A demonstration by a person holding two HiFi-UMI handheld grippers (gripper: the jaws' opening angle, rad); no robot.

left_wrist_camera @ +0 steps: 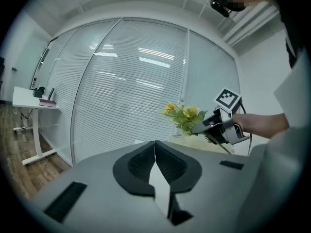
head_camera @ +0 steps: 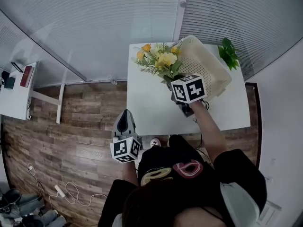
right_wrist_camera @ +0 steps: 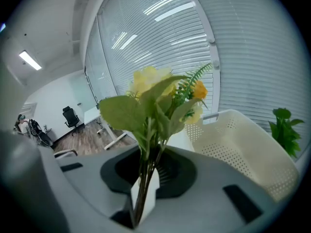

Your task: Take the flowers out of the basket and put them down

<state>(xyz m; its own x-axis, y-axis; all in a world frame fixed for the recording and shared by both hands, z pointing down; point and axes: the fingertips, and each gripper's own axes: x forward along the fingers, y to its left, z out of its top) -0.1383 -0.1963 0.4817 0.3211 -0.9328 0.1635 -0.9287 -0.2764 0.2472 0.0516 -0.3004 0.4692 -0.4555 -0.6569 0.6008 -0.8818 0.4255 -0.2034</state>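
Low in the head view, the person's left gripper (head_camera: 124, 115) hangs off the near edge of the white table (head_camera: 147, 110), over the wood floor. Its own view shows its jaws pressed together on nothing, so it looks parked out of the way while the other hand works. Further up the frame the right arm reaches across the table. The right gripper (head_camera: 169, 81) has its jaws pinched on the thin stems of the flowers (head_camera: 161, 59), low down near the cut ends. That low grip seems chosen so the yellow and orange heads and the leaves stand free above the pads and are not crushed. The bunch sits at centre frame in the right gripper view, tilted up and away from the jaws. In the head view it is over the table's far left part, just beside the left edge of the cream perforated basket (head_camera: 210, 70). I judge it already out of the basket and not yet set down. The basket seems tipped, with its open side turned towards the flowers. Behind it, at the upper right, a small green plant (head_camera: 228, 52) stands by the blinds (head_camera: 94, 22).
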